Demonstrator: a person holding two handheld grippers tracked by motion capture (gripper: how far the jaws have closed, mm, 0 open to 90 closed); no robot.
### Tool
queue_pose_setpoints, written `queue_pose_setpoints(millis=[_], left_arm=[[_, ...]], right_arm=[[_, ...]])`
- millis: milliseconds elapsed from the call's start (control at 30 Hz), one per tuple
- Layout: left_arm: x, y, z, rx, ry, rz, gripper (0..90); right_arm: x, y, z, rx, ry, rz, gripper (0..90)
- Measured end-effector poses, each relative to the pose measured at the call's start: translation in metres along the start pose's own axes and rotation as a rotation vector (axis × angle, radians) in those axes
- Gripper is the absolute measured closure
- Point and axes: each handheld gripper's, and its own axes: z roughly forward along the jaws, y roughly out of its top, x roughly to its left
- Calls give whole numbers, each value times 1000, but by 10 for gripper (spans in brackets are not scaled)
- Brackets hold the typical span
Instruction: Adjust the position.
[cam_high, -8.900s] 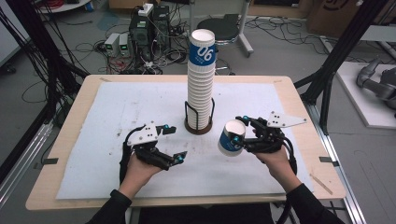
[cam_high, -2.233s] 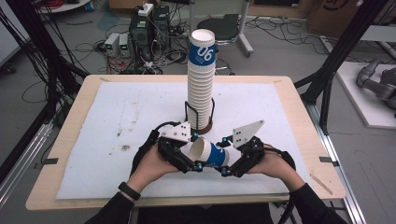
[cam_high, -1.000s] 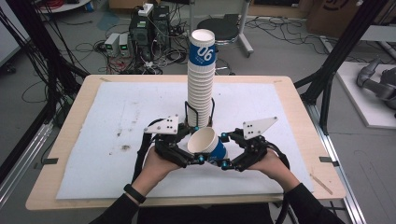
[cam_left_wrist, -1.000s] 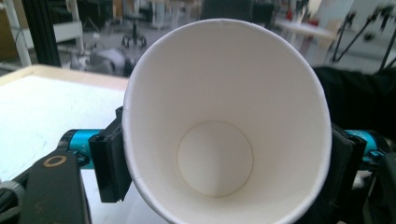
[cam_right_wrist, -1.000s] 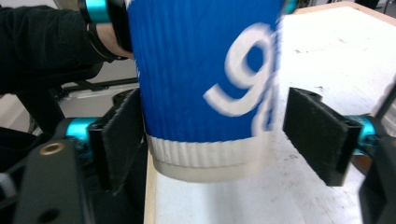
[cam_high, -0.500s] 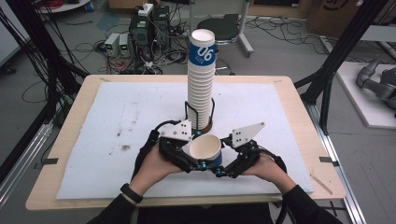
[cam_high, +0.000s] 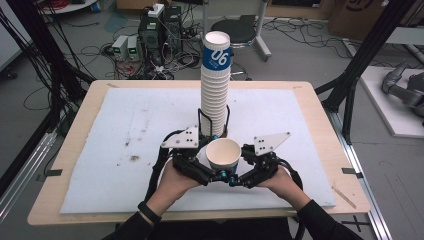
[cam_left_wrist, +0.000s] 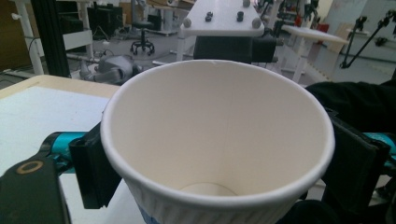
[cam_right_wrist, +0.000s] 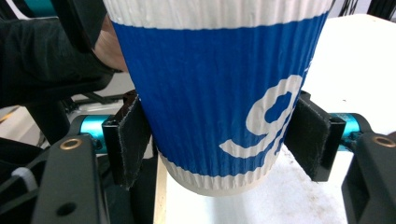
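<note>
Paper cup, white inside with a ribbed blue-and-white wall, sits upright at centre of the high view, mouth up, between the two hand-held grippers. Just behind it, higher in the frame, stands a tall stack of matching white and blue paper cups in a black wire holder, on the white mat covering the wooden table.

Right gripper: jaws have just been closing; in the right gripper view the black pads press both sides of the cup's lower blue wall, left pad flat against it, right pad at the white numeral. Clamped on the cup. The cup's base shows above the mat; whether it touches the mat cannot be told.

Left gripper: jaws have just been opening. In the left gripper view the cup's open mouth fills the centre, black pads at left and right of the rim, close beside the wall; contact cannot be told, reads as released.

Both hands sit low in the high view, wrists entering from the bottom edge.
</note>
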Motion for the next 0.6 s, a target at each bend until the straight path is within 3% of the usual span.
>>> queue_pose_setpoints(millis=[200, 600], left_arm=[[3, -1, -3, -32, -12, -31, 179], [5, -1, -4, -14, -12, -9, 219]], right_arm=[[2, 0, 1, -22, -6, 0, 291], [2, -4, 5, -47, -7, 17, 285]])
